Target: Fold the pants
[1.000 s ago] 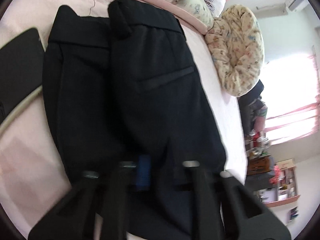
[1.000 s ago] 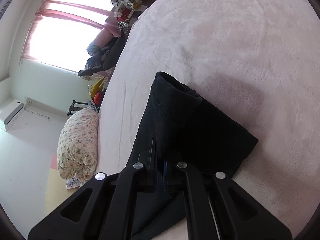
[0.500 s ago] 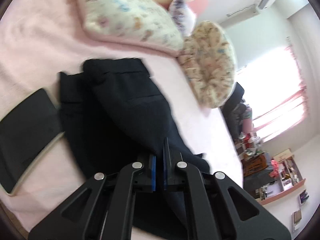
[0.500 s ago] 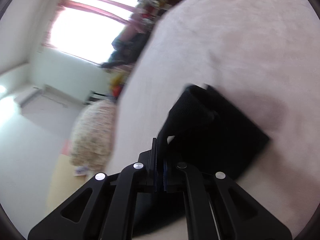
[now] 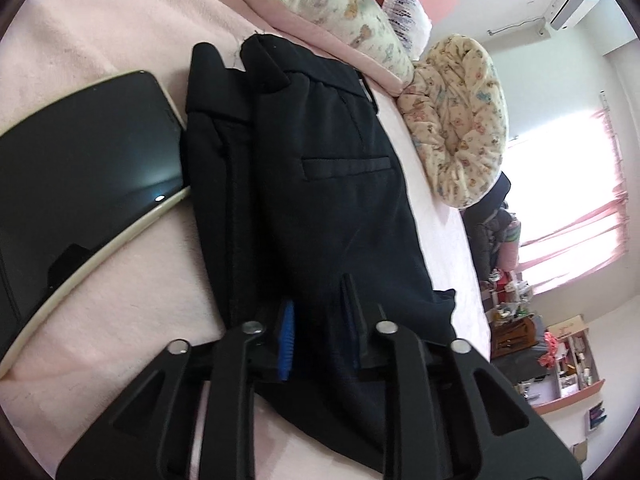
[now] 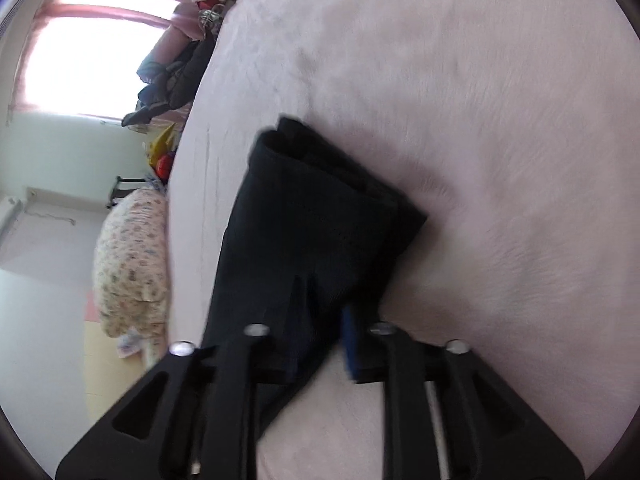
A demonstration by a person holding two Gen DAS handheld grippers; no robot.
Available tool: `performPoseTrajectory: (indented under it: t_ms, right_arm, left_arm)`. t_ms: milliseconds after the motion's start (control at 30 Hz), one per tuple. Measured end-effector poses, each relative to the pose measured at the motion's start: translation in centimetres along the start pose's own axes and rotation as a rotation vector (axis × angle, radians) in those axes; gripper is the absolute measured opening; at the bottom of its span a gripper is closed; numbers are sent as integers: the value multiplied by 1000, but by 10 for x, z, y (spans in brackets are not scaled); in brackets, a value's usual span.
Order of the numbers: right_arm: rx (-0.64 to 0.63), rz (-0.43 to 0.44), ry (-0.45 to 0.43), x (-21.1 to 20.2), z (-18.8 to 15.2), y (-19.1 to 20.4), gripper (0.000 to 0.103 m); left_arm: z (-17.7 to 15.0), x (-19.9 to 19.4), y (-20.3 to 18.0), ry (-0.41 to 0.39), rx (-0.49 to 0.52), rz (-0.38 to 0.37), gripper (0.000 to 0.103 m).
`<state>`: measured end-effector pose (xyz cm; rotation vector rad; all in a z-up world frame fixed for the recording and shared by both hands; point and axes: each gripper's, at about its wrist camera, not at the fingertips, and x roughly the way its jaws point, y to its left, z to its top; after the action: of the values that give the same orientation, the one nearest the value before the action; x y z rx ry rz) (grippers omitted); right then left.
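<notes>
- Left claw: both black fingers reach in from 6 o'clock and point toward 12, jaws spread wide apart. The blue pad on the inner face of the 9 o'clock finger shows uncovered.
- Right claw: fingers likewise enter from 6 o'clock, jaws parted wide. A blue pad shows on the 3 o'clock finger.

The black fabric pants are lying folded lengthwise on my pink bed, waistband toward the pillows, welt pocket facing up, hems stacked.
</notes>
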<state>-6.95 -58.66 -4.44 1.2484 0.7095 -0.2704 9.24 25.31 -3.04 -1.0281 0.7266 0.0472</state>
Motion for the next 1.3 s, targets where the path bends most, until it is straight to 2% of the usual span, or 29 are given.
performPoseTrajectory:
  t_ms: [33, 67, 133, 200, 267, 367, 500, 567, 633, 700, 733, 767, 833, 867, 900, 967, 1000, 1067, 1100, 1133, 1167, 1233, 1300]
  right_arm:
    - [-11, -6, -32, -7, -2, 2, 58]
    - [-14, 10, -82, -19, -1, 2, 64]
    - [-3, 6, -159, -32, -1, -2, 63]
    - [17, 21, -227, -45, 2, -9, 54]
    - [38, 35, -194, -41, 6, -14, 46]
    - [81, -5, -126, -25, 10, -21, 44]
    - [113, -89, -166, -24, 11, -21, 44]
    - [140, -56, -148, -19, 8, -27, 44]
    - [151, 1, -87, -4, 9, -28, 45]
    - [128, -17, -83, 6, 11, -25, 41]
    - [128, -14, -92, 8, 12, -25, 36]
    - [126, 30, -108, 9, 14, -25, 23]
    - [95, 111, -150, 1, 15, -17, 20]
    - [32, 156, -194, -7, 14, -5, 19]
    - [-28, 161, -230, -14, 12, 6, 19]
    - [-110, 108, -283, -20, 7, 21, 18]
    - [-82, 55, -276, -16, 7, 16, 18]
    - [74, 9, -200, 0, 9, -11, 19]
    - [194, 8, -139, 11, 10, -35, 17]
    - [240, 59, -125, 14, 12, -45, 18]
    - [242, 74, -103, 12, 15, -45, 20]
    - [190, 35, -102, 6, 16, -38, 28]
    - [180, -2, -150, -7, 14, -34, 40]
  left_arm:
    - [0, -1, 0, 0, 2, -13, 33]
    - [0, -2, -2, 0, 5, -23, 40]
    - [-3, -8, -8, -16, 7, -30, 51]
    - [-5, -17, -13, -57, 8, -9, 68]
    - [-10, -30, -17, -110, 16, -2, 77]
    - [-21, -48, -23, -196, 29, 30, 78]
    - [-41, -65, -26, -270, 34, -34, 81]
    - [-52, -62, -31, -255, 52, -75, 84]
    - [-62, -51, -39, -214, 81, -108, 84]
    - [-69, -42, -41, -184, 102, -127, 85]
    - [-72, -36, -41, -171, 103, -134, 85]
    - [-74, -32, -39, -159, 92, -156, 85]
    - [-77, -27, -38, -144, 87, -186, 88]
    - [-78, -26, -37, -142, 96, -189, 89]
    - [-79, -24, -38, -137, 110, -187, 89]
    - [-80, -23, -39, -133, 126, -176, 90]
    - [-80, -21, -40, -129, 130, -172, 90]
    - [-80, -22, -36, -120, 133, -167, 90]
    - [-80, -22, -35, -116, 135, -170, 90]
    - [-80, -21, -35, -111, 140, -169, 90]
    - [-79, -21, -36, -108, 145, -170, 90]
    - [-80, -21, -37, -106, 154, -175, 92]
    - [-82, -23, -37, -110, 158, -182, 92]
